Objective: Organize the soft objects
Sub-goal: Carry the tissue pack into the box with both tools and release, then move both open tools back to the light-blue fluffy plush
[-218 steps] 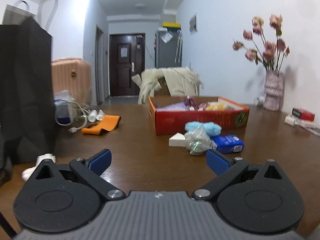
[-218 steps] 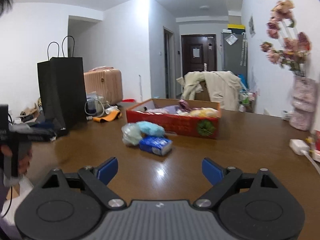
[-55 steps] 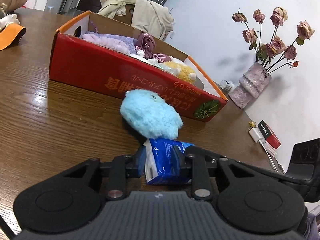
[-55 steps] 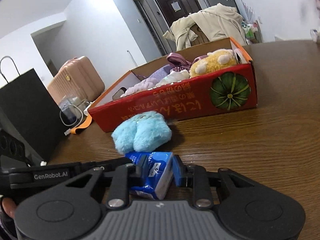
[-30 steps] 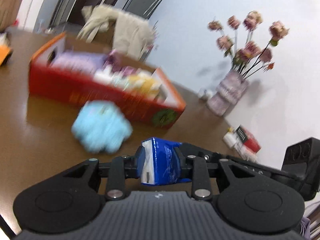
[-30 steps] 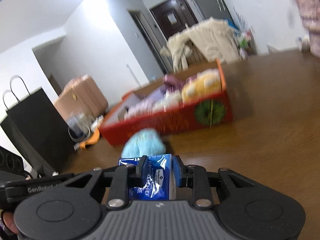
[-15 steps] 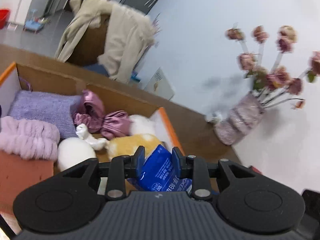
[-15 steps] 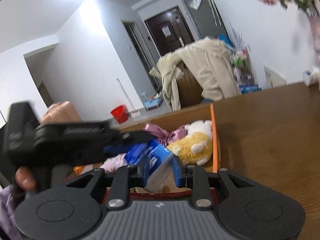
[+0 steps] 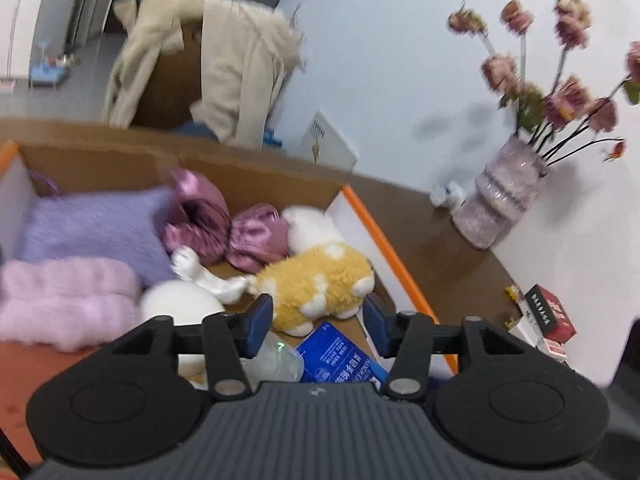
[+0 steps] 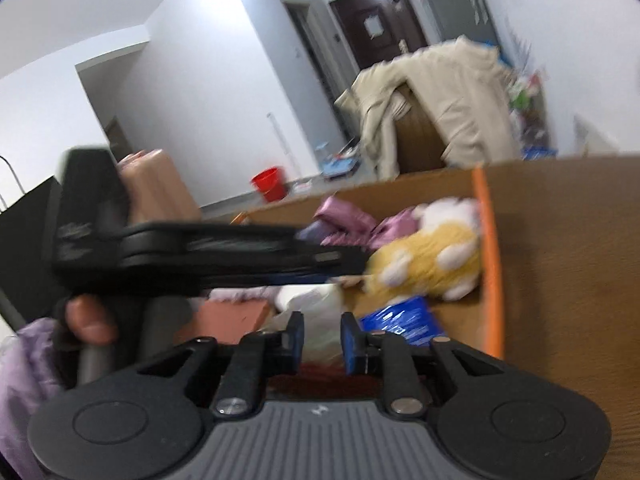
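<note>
Blue tissue pack [image 9: 344, 360] in box [image 9: 396, 256], below yellow plush [image 9: 316, 280]: white print, upside down, partly "HONH…"; rest illegible.

blue tissue pack [image 9: 340, 360], lying in box [image 9: 380, 240]

Both views are bright and evenly lit indoors, with strong fisheye bending and dark corners at the frame edges. Motion blur smears the upper half of the left wrist view (the flowers [image 9: 560, 80] especially, which throw soft shadows on the wall) and the right wrist view's left side.
</note>
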